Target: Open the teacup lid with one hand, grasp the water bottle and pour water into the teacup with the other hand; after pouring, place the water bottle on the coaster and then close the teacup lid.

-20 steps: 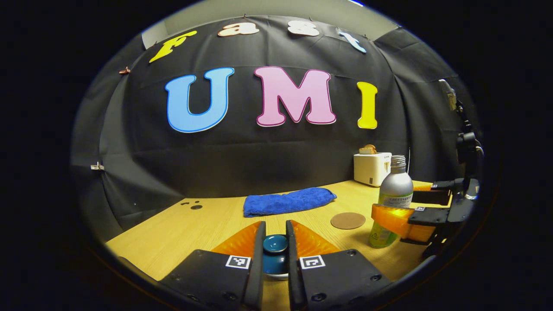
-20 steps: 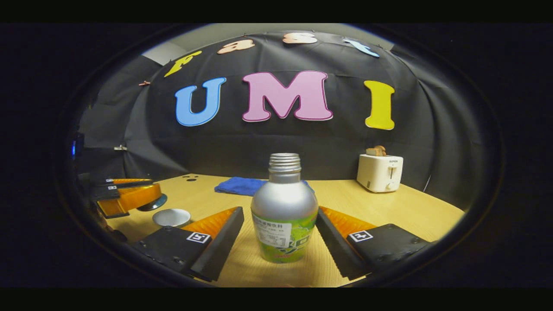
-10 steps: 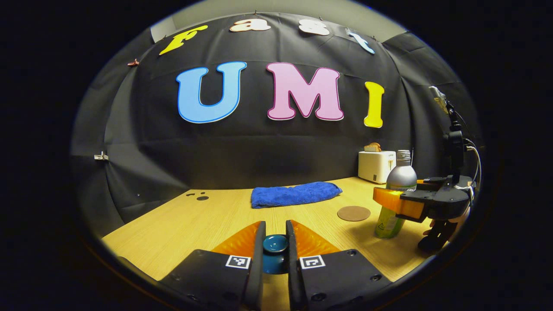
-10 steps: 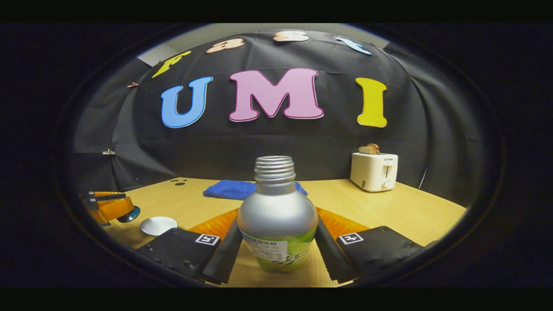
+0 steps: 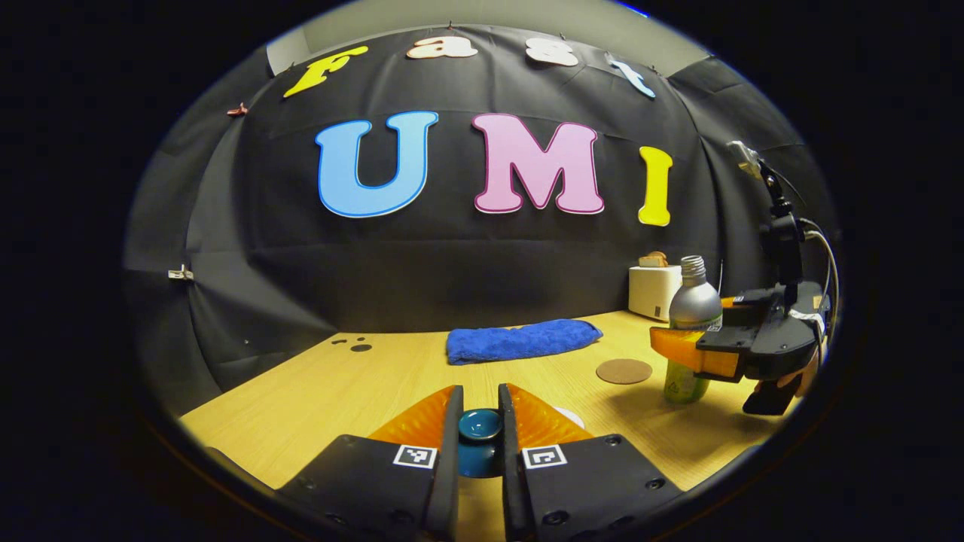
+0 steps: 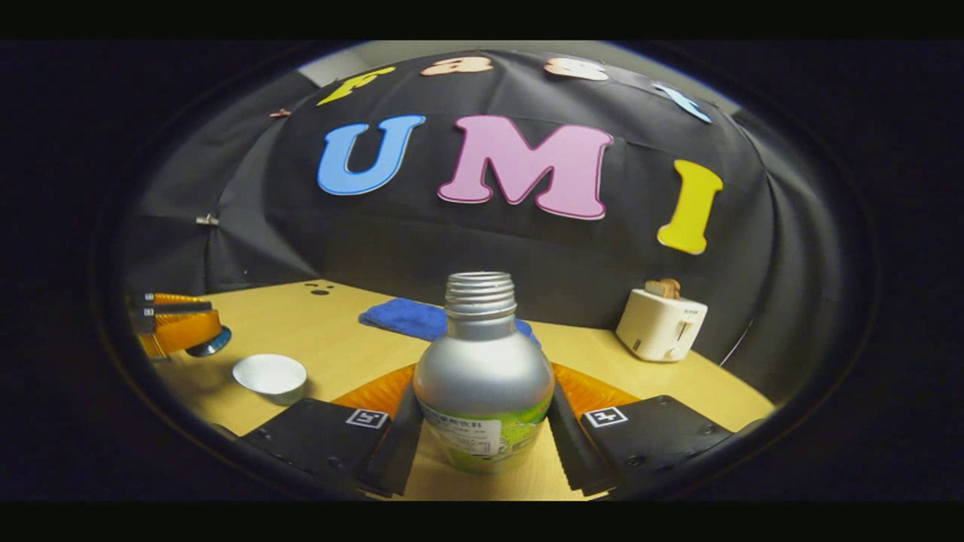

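The teal teacup lid (image 5: 480,426) sits pinched by its knob in my left gripper (image 5: 479,406), held above the table. Part of the white teacup's rim (image 5: 570,415) peeks out just right of my fingers. In the right gripper view the open teacup (image 6: 269,374) stands at the left, with the left gripper (image 6: 177,325) and lid (image 6: 211,342) beyond it. My right gripper (image 6: 482,395) is shut on the silver bottle (image 6: 482,369) with a green label, uncapped. That bottle (image 5: 689,316) and right gripper (image 5: 697,340) appear at the right, beside the round brown coaster (image 5: 623,371).
A folded blue towel (image 5: 520,340) lies at the back of the wooden table (image 5: 339,391). A white toaster (image 5: 652,290) holding bread stands at the back right. A hand holds the right gripper near the table's right edge.
My right gripper went from open around the bottle to shut on it, and its view has now tilted. The left gripper with the lid has drifted away from the cup.
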Motion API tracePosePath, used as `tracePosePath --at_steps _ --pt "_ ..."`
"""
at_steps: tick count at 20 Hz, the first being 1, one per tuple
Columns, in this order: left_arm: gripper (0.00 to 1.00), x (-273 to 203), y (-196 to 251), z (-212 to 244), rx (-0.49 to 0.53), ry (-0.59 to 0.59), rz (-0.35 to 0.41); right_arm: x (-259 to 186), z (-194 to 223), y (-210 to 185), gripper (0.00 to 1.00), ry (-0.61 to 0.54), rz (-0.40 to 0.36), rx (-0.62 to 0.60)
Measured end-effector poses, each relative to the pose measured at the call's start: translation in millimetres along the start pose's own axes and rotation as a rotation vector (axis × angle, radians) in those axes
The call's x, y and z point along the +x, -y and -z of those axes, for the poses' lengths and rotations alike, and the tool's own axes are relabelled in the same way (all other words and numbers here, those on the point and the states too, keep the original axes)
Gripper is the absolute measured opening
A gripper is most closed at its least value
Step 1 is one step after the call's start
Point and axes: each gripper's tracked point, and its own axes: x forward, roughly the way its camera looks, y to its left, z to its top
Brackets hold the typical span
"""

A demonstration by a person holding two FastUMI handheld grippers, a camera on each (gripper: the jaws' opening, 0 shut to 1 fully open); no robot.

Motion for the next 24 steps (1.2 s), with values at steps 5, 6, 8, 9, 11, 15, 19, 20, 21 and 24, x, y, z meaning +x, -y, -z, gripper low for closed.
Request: tracePosePath --at_steps 5,6,8,9,11,15,19,20,21,24 --pt "0.27 -5 -18 10 -0.028 -0.008 -0.023 16 -28 3 0.78 0.028 0.024 -0.28" --pt "0.27 -5 -20 15 -0.046 -0.019 -0.02 17 -28 -1 0.78 0.027 0.018 -0.337" --pt "0.27 -8 -26 20 -0.069 -0.029 -0.024 20 -27 -9 0.78 0.036 0.009 -0.456" --pt "0.27 -9 -30 21 -0.071 -0.031 -0.03 21 -27 -13 0.78 0.045 0.006 -0.517" --pt "0.27 -11 -39 19 -0.087 -0.026 -0.038 22 -27 -19 0.79 0.066 0.0 -0.626" --pt "0.27 -14 -59 17 -0.134 -0.022 -0.056 27 -21 -43 0.78 0.096 -0.039 -0.777" --pt "0.27 -18 -76 23 -0.137 -0.033 -0.083 21 -12 -58 0.78 0.123 -0.075 -0.897" --pt "0.27 -20 -79 24 -0.143 -0.037 -0.087 21 -13 -62 0.78 0.135 -0.077 -0.94" --pt "0.27 -20 -81 26 -0.15 -0.04 -0.088 21 -12 -64 0.78 0.14 -0.075 -0.99" --pt "0.27 -19 -83 31 -0.159 -0.053 -0.09 26 -9 -76 0.78 0.149 -0.096 -1.091"
